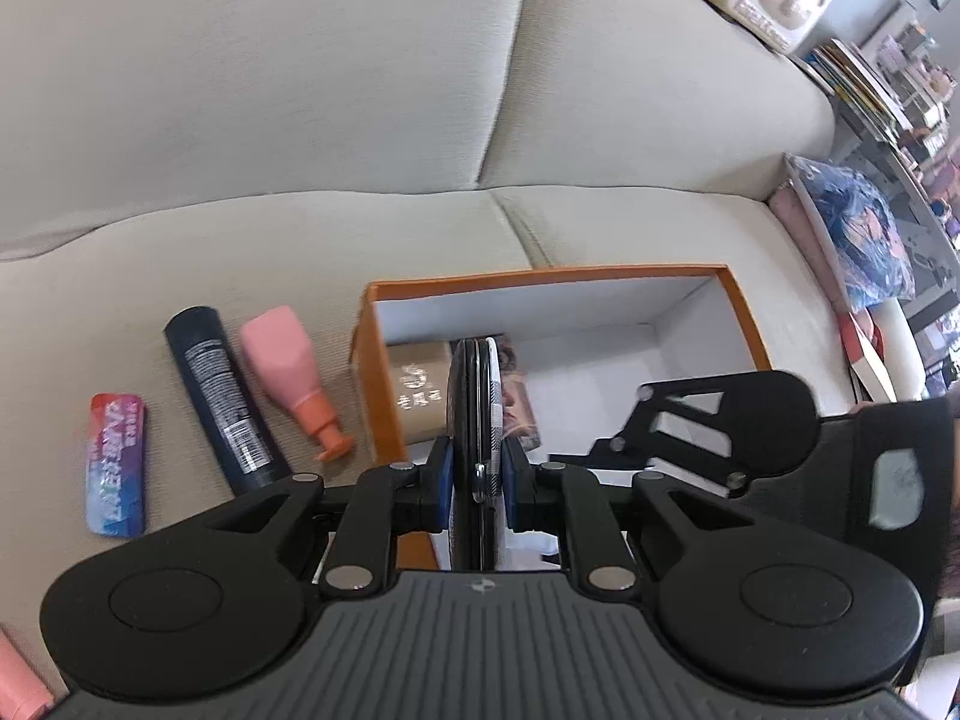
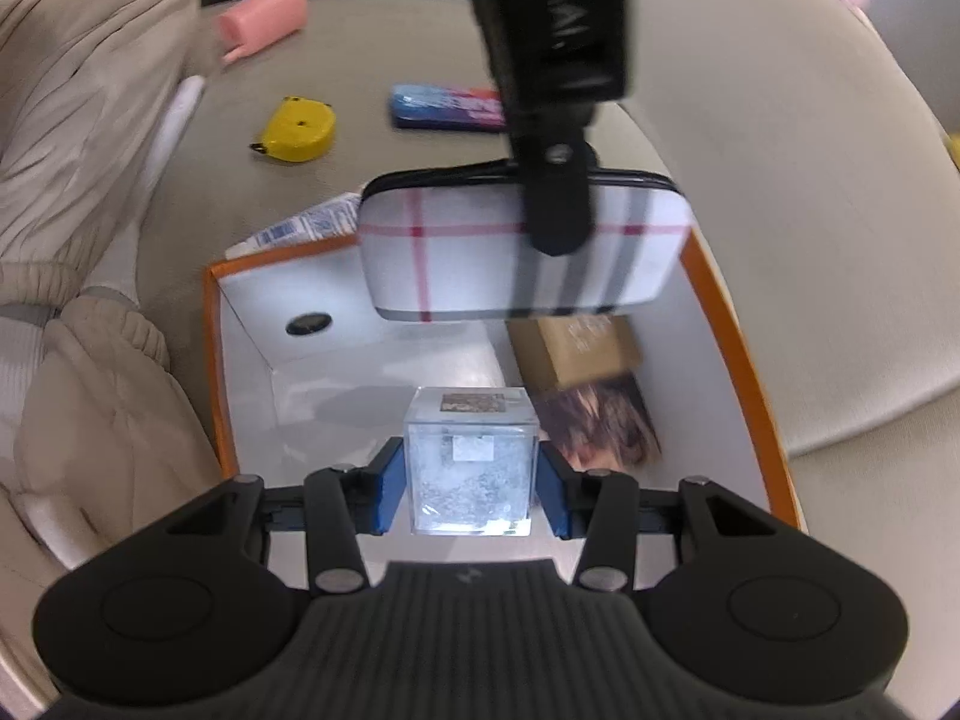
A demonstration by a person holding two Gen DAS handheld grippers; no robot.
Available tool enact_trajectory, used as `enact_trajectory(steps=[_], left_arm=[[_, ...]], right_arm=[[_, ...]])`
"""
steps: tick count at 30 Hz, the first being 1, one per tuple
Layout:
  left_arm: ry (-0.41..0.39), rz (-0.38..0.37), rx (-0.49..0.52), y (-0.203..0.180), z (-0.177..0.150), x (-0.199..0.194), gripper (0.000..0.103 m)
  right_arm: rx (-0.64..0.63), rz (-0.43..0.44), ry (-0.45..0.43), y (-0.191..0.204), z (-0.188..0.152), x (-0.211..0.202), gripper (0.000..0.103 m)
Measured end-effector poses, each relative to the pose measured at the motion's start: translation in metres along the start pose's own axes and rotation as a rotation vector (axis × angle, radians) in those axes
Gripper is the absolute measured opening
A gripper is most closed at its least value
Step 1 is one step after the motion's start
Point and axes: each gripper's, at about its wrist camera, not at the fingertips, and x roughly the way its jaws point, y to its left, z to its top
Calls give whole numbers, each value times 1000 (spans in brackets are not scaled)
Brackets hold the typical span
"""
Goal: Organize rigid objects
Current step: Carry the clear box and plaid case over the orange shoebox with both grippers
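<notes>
Left gripper is clamped on a flat plaid zip case, held on edge; the blue pads press both faces. From the right wrist I see the same case broadside, white with red and grey stripes, hanging over the far rim of the orange box, not touching the floor of it.

Right gripper has its jaws partway closed on a clear plastic cube with glittery fill and a small label on top. Pads sit against both sides. The cube is over the near part of the box interior, white floor under it.

Inside the box: a brown carton against the right wall and a photo-print card lying flat just near of it. From the left wrist both show behind the case, carton to the left, card to the right.

Outside, on the beige sofa seat: a dark blue spray can, a pink pump bottle just beside it, and a red-blue tin further left, all lying flat. Right wrist adds a yellow tape measure, another pink bottle and a printed packet touching the box's far-left corner.

A person's beige trouser legs sit left of the box.
</notes>
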Motion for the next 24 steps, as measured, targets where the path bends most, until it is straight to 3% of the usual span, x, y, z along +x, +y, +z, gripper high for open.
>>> enact_trajectory(steps=[10,16,21,24], left_arm=[[6,-1,-33,12,7,-1,18],[3,-15,-60,21,7,-1,18],[-4,-15,-55,19,6,-1,18],[-6,-14,-50,19,5,-2,18]], right_arm=[[-129,31,-17,-3,33,35,47],[-177,-17,-36,2,33,48,47],[-125,-53,-37,-2,22,39,59],[-21,-42,-27,-12,15,30,60]])
